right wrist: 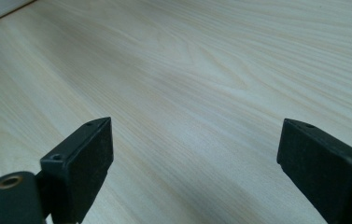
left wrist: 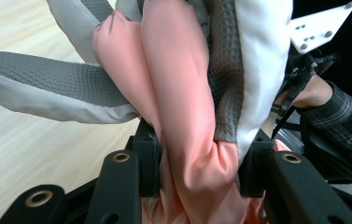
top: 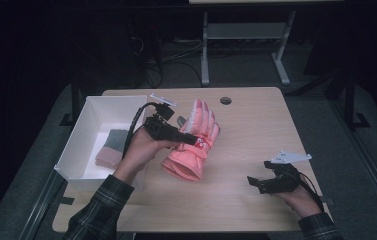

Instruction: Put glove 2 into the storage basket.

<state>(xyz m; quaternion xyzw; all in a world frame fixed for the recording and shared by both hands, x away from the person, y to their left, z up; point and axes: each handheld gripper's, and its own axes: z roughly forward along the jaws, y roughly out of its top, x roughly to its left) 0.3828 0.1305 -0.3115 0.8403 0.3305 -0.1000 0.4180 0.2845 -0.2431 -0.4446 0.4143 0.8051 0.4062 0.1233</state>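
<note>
the left tool [top: 192, 140] is pinching the padded salmon-pink ski glove with grey textured palm patches [top: 194, 142], its black jaws pressed into the bunched fabric near the cuff; in the left gripper view the pink and grey folds [left wrist: 183, 107] are squeezed between them. the glove sits around the middle of the pale wooden bench [top: 256, 125], its fingers pointing away from the person and its cuff toward them. just left of it stands a white open rectangular box [top: 88, 120] holding a small folded grey and pink knitted piece [top: 112, 149]. the right tool [top: 260, 184] rests low near the bench's right front corner, well apart from the glove, its jaws spread wide over bare wood [right wrist: 192, 93].
</note>
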